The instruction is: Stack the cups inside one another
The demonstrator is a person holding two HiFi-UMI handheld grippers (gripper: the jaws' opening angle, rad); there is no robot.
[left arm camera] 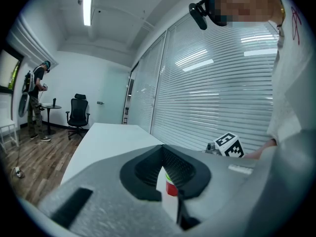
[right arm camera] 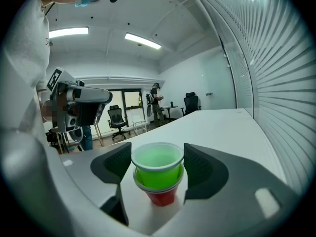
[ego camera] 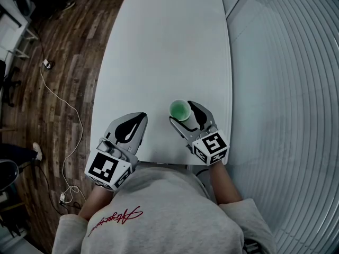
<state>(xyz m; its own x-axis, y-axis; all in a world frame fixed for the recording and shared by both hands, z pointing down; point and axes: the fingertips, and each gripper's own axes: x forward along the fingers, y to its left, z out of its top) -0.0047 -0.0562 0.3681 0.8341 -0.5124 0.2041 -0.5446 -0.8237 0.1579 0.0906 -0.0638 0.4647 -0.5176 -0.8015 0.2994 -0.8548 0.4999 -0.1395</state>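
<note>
Green cup (right arm camera: 157,168) is sitting nested in the red cup (right arm camera: 162,197), standing on the desk (ego camera: 164,46) near my edge. My right gripper (right arm camera: 158,157) has its jaws spread around the stack, pads right by the rim. Left gripper (ego camera: 139,117) is off to the side, jaws pretty much pressed together on nothing.

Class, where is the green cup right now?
In the head view, the green cup sits nested in the red cup between the right tongs, near the white table's near right corner.
</note>
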